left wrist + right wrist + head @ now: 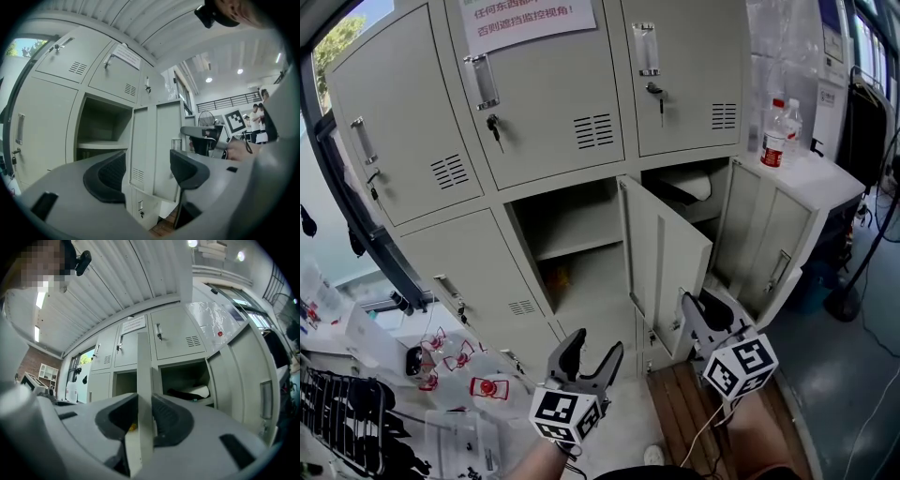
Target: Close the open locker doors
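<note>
Grey middle locker door (670, 251) sits edge-on, pinched between the pads of the right gripper (144, 414), likely to swing it shut, while the left gripper (592, 345) hangs spread and empty, door just ahead-right.

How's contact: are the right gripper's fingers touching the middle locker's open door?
Touching. The right gripper view shows the fingers of the right gripper pressed on both faces of the open door, no gap.
</note>
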`<state>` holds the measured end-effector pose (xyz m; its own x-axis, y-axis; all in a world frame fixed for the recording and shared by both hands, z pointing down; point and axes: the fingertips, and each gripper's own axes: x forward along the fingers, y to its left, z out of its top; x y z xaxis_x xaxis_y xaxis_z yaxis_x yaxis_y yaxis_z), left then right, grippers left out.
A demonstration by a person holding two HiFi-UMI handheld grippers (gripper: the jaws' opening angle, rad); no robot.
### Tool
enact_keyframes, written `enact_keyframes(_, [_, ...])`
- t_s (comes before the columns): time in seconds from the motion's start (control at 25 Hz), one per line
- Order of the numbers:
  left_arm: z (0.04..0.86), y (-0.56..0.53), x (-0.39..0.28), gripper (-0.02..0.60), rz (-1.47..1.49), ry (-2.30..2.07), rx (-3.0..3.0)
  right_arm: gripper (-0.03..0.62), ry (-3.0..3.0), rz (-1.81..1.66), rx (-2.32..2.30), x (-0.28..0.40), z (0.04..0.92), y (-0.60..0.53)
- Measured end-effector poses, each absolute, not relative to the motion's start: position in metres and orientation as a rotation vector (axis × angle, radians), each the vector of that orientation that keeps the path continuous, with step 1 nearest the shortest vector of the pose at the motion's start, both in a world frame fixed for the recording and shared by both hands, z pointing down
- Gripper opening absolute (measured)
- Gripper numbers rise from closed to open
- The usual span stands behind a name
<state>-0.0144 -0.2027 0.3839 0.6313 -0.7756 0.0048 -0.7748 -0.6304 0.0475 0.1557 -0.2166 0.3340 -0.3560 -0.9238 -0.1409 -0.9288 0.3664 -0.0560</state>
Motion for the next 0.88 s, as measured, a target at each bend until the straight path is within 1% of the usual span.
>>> enact_keyframes(0.68, [0.381,-0.199,-0.006,0.288,-0.018,-1.3,2.813,0.1,2.58,0.044,-1.575,0.104,0.334,-0.207])
enact_keyframes(0.88, [0.379,-0.194,-0.007,0.288,-0.012,-1.305,2.817,0.103,2.668,0.049,-1.45,0.078,0.332,-0.202])
